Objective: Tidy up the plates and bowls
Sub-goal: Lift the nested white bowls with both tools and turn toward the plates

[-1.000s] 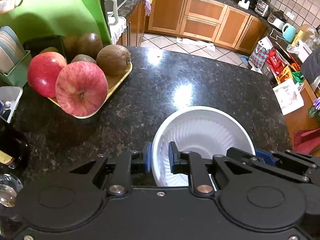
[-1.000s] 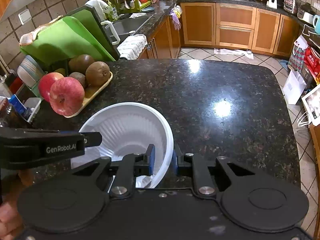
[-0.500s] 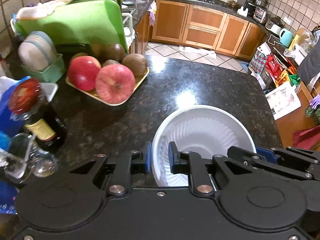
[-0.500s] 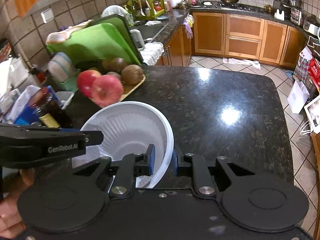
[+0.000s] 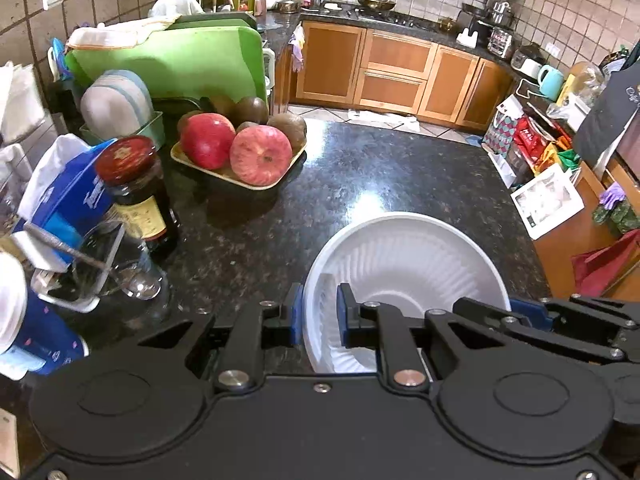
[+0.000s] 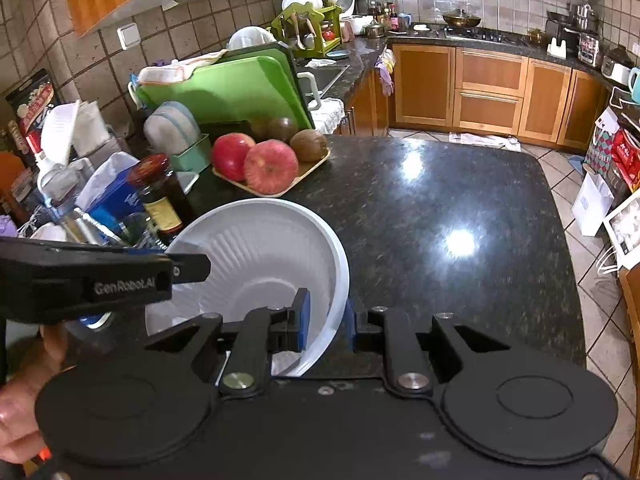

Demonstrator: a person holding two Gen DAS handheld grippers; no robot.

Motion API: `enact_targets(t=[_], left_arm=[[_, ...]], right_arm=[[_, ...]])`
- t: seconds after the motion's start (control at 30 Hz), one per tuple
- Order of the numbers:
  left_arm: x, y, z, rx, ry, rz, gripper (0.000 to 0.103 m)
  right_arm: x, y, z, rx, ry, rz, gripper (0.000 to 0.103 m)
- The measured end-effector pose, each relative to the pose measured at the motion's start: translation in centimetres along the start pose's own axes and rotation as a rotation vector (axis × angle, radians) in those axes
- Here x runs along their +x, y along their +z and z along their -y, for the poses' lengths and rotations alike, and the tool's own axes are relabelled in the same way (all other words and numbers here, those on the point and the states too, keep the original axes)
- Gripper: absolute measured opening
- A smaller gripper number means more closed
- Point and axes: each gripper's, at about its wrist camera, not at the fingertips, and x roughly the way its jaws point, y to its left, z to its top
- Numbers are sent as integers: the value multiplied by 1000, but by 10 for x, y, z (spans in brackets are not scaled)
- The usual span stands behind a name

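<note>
A white ribbed plastic bowl (image 5: 404, 264) is held above the black granite counter (image 5: 380, 172). My left gripper (image 5: 319, 315) is shut on the bowl's left rim. My right gripper (image 6: 325, 323) is shut on the bowl's right rim; the bowl (image 6: 260, 256) fills the lower left of the right wrist view. The left gripper's body (image 6: 100, 280) shows at the left of that view. Stacked pale plates (image 5: 114, 102) stand upright in a green holder at the back left.
A yellow tray of apples and kiwis (image 5: 244, 152) sits at the back left. A dark jar with a red lid (image 5: 136, 192), a blue box (image 5: 72, 208) and a glass (image 5: 112, 268) crowd the left. A green cutting board (image 5: 168, 64) leans behind.
Both grippers have lifted and drawn back with the bowl between them. More of the clutter at the left and the wall behind has come into view.
</note>
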Motion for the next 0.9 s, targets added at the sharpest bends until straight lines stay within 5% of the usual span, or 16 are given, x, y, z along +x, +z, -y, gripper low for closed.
enact_targets(t=[0.23, 0.53, 0.9], left_arm=[[-27, -20, 0, 78, -30, 18, 23], [-48, -38, 25, 208, -154, 25, 23], [-40, -64, 78, 329, -282, -63, 23]], right_arm=[[-31, -28, -15, 40, -8, 23, 20], [-83, -67, -3, 138, -88, 66, 21], [-112, -113, 34, 208, -224, 24, 22]])
